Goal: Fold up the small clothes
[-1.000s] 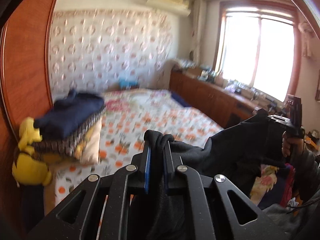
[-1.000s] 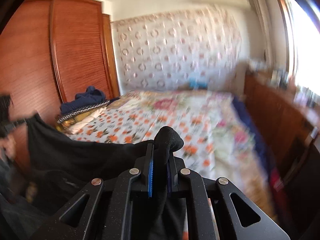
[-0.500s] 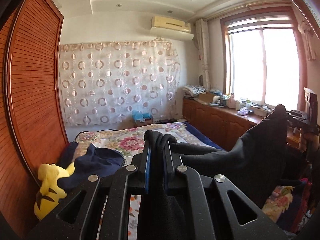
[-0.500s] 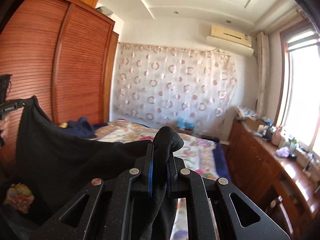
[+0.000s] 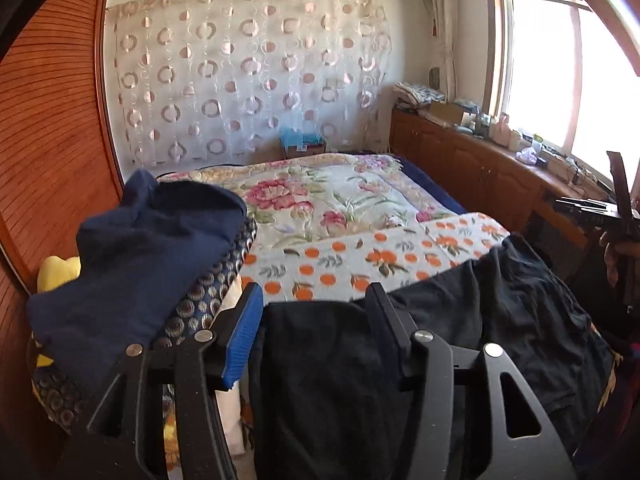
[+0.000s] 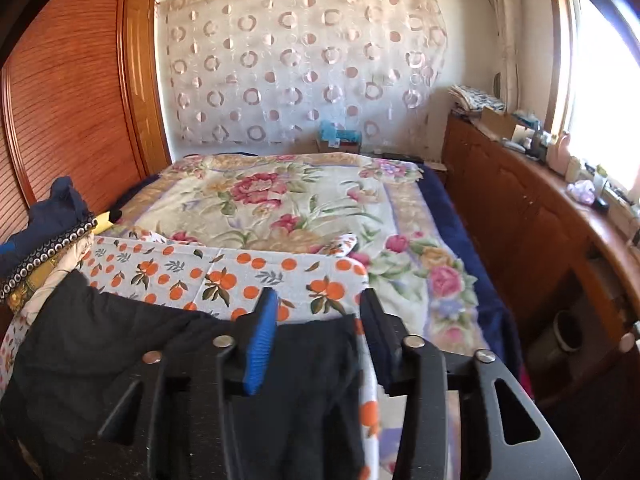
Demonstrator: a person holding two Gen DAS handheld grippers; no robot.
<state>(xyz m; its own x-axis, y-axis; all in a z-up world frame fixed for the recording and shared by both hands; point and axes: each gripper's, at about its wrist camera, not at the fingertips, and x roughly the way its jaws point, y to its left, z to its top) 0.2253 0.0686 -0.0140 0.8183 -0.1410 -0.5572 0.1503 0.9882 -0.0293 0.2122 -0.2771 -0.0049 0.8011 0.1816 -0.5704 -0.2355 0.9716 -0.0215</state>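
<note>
Black garment (image 5: 500, 320): spread flat on my bed (image 5: 340, 208). Left tool (image 5: 316, 300), right tool (image 6: 316, 304): both wide, gripping nothing.

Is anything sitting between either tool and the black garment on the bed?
Nothing visible. The black garment lies spread on the orange-print sheet, directly under both open tools: the left tool and right tool each have cloth between their fingers. The navy clothes pile sits off to the left, beside it.
</note>
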